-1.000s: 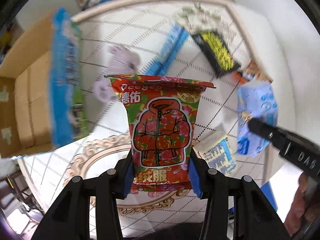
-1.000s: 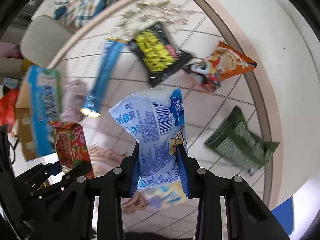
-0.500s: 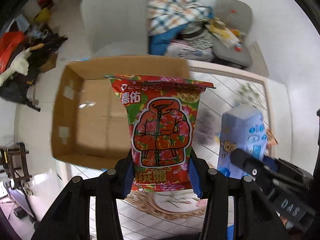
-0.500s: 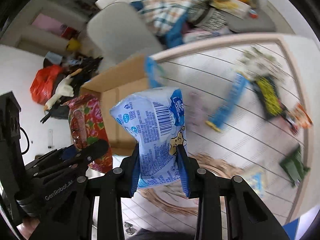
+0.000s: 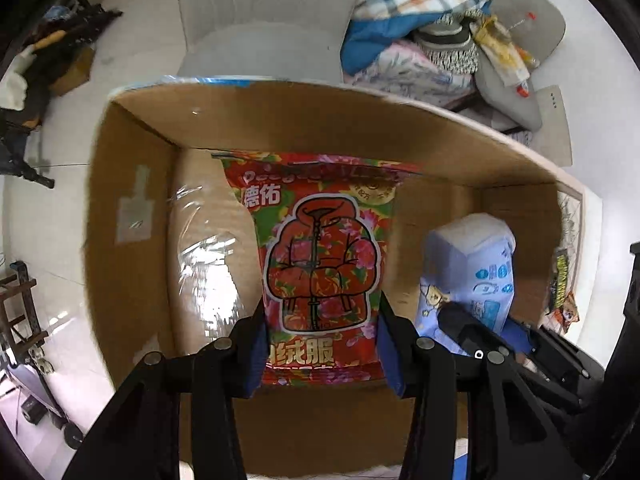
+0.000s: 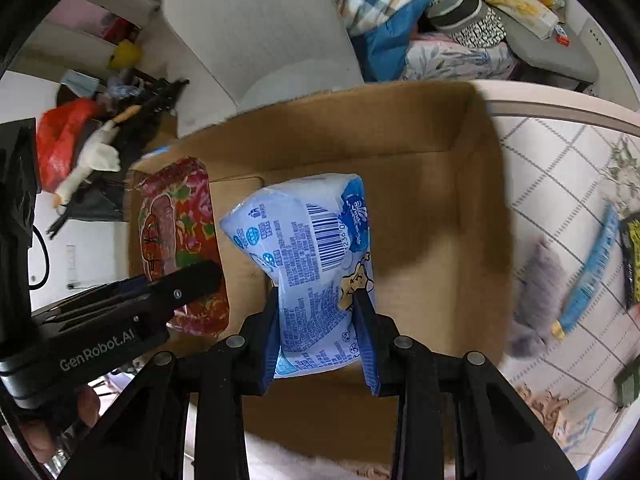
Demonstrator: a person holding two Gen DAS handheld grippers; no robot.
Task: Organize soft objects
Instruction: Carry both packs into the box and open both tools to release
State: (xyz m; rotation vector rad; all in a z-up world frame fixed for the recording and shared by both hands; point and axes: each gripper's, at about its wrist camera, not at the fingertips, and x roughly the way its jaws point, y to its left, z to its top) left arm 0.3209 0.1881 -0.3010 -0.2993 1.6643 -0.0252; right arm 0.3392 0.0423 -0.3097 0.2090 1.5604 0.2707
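My left gripper (image 5: 322, 354) is shut on a red flowered pack (image 5: 320, 264) printed with a padded jacket, held upright over the open cardboard box (image 5: 132, 216). My right gripper (image 6: 318, 334) is shut on a light blue tissue pack (image 6: 308, 252) with a barcode, also over the box (image 6: 476, 216). The blue pack (image 5: 476, 268) shows at the right in the left wrist view. The red pack (image 6: 176, 232) and the left gripper show at the left in the right wrist view.
A white chair (image 5: 260, 16) and a pile of clothes and cushions (image 5: 440, 40) stand behind the box. On the tiled table (image 6: 568, 168) to the right lie a grey plush (image 6: 536, 284), a long blue pack (image 6: 592, 272) and other snack bags.
Both grippers swung with their packs from over the table to over the cardboard box, which now fills both views. The grips have not changed.
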